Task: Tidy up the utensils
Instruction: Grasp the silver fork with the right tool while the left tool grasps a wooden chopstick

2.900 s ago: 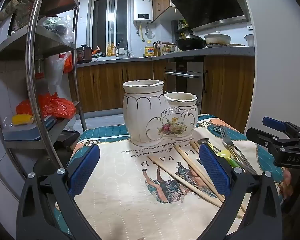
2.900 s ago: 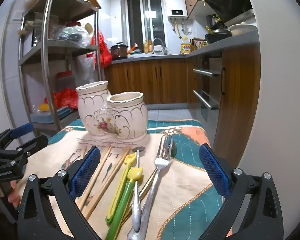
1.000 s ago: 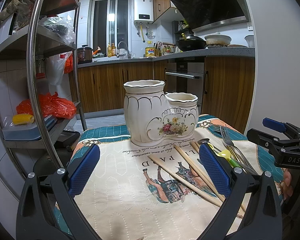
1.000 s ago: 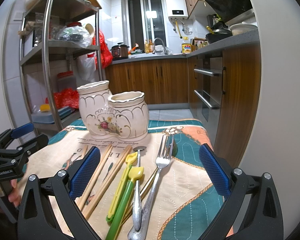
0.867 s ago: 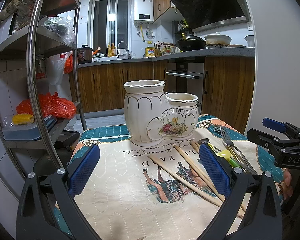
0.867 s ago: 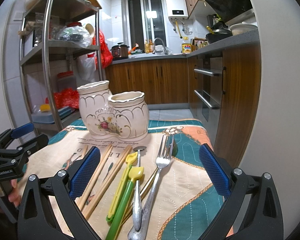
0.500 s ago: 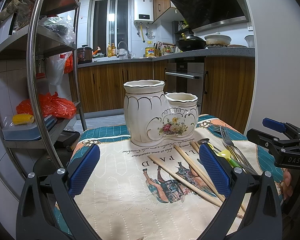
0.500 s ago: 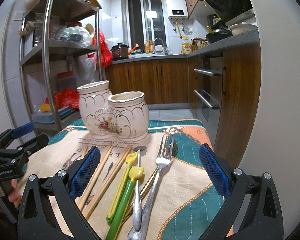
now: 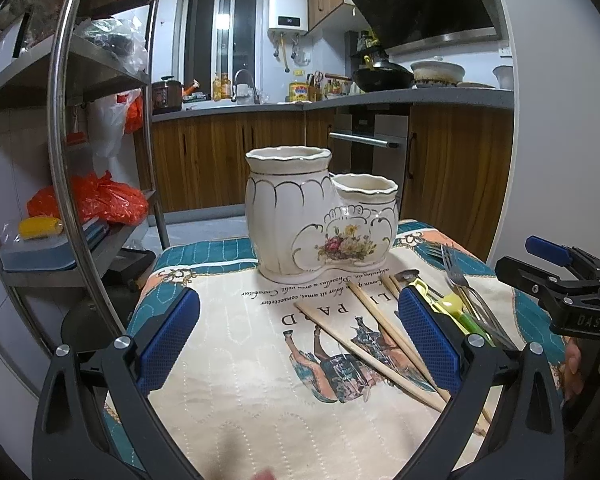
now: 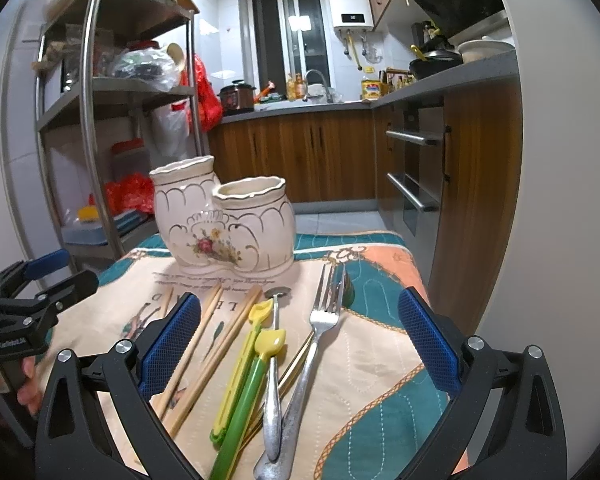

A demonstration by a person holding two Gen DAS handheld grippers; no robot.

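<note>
A white two-cup ceramic holder (image 9: 320,216) (image 10: 224,224) with a flower motif stands empty at the far side of a printed cloth mat (image 9: 252,380) (image 10: 380,364). In front of it lie wooden chopsticks (image 9: 364,354) (image 10: 216,346), a metal fork (image 10: 314,340) (image 9: 452,268), a metal spoon (image 10: 274,364) and yellow and green plastic utensils (image 10: 248,376) (image 9: 454,312). My left gripper (image 9: 298,338) is open above the mat's left part, holding nothing. My right gripper (image 10: 298,344) is open over the utensils, touching none. Each gripper also shows at the edge of the other's view.
A steel shelf rack (image 9: 64,128) (image 10: 96,112) with bags and boxes stands close to the left of the table. Wooden kitchen cabinets (image 9: 220,152) and an oven front (image 10: 416,168) lie beyond. The table's right edge (image 10: 424,292) drops off near the fork.
Both views shifted very slightly since 2.9 s ago; the last second shows no movement. Nothing was taken hold of or let go.
</note>
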